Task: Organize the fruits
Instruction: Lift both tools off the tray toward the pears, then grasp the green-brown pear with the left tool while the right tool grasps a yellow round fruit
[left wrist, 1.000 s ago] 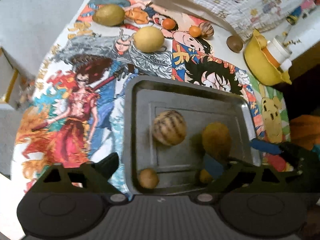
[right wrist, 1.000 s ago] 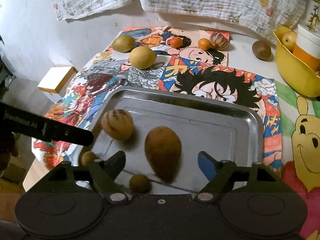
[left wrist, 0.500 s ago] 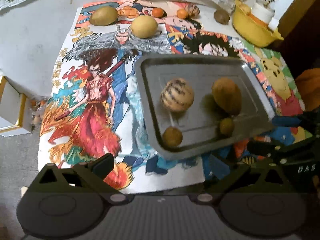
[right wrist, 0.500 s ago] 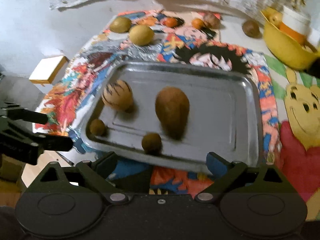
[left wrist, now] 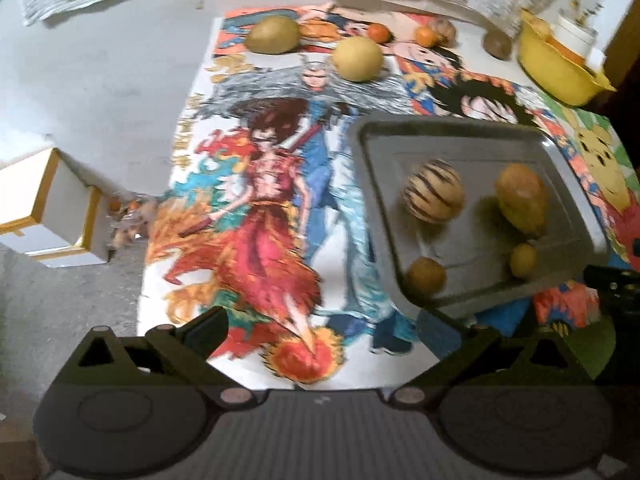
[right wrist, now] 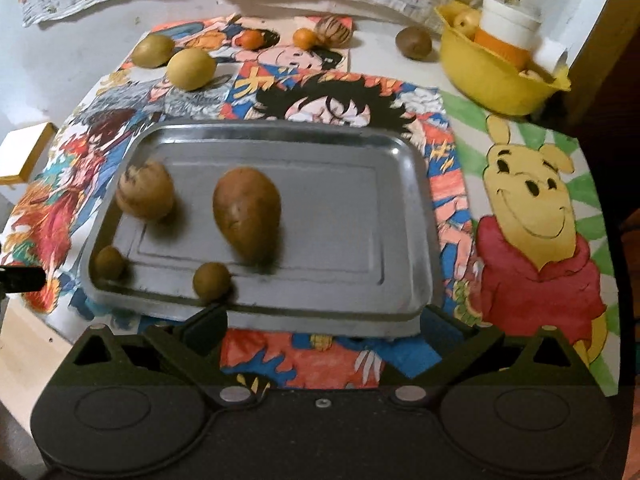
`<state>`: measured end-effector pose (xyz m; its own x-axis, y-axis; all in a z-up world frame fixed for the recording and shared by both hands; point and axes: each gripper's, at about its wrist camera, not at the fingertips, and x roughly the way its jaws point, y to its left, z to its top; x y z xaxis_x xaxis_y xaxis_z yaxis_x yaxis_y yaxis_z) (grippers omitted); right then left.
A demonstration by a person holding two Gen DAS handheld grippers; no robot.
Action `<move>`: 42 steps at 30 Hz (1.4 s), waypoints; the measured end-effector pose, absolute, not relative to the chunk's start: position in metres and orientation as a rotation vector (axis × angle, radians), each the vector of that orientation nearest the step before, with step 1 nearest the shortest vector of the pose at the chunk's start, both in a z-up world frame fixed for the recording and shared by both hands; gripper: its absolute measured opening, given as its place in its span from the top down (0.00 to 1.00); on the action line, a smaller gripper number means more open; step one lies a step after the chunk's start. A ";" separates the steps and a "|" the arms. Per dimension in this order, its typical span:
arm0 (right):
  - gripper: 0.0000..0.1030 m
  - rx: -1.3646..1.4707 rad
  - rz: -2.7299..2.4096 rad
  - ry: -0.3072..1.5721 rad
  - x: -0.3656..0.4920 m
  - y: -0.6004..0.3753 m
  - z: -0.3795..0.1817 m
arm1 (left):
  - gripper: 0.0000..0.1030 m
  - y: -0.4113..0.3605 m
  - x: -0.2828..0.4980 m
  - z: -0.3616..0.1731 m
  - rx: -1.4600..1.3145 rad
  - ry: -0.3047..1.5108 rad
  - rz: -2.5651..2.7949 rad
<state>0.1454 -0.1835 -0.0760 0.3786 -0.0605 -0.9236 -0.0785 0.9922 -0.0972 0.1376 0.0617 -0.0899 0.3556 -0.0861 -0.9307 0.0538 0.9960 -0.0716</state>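
Fruits are split between the metal tray (right wrist: 280, 140) and the far edge of the table; on the tray lie a striped melon (right wrist: 145, 195) at its left end, a brown pear-shaped fruit (right wrist: 247, 216) near the middle, and two small round fruits (right wrist: 211, 282) along the near rim; the right gripper (right wrist: 320, 322) has just been opening, its jaws now wide with nothing between them, and since a second ago, when it straddled the pear-shaped fruit, it has drawn back off the near rim; that piece looks delivered; the left gripper (left wrist: 322, 330), jaws also wide and empty, has likewise pulled back over the mat; a yellow pear (right wrist: 191, 69), a green fruit (right wrist: 153, 50) and small oranges (right wrist: 251, 39) wait at the far edge.
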 end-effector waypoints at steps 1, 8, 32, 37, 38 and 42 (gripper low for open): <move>0.01 -0.139 0.007 1.174 0.147 -0.183 -0.076 | 0.01 0.064 0.139 -0.091 -0.030 1.202 -0.078; 0.01 -0.158 0.014 1.129 0.169 -0.179 -0.074 | 0.01 0.078 0.159 -0.090 -0.039 1.193 -0.009; 0.01 -0.213 0.380 0.953 0.296 -0.123 -0.061 | 0.01 0.120 0.309 -0.071 -0.242 1.100 0.096; 0.01 -0.238 0.459 0.958 0.324 -0.103 -0.074 | 0.01 0.130 0.346 -0.077 -0.238 1.084 0.123; 0.01 -0.238 0.468 0.961 0.330 -0.100 -0.077 | 0.01 0.130 0.354 -0.080 -0.236 1.084 0.123; 0.01 -0.226 0.497 0.984 0.354 -0.089 -0.091 | 0.01 0.126 0.379 -0.092 -0.224 1.090 0.112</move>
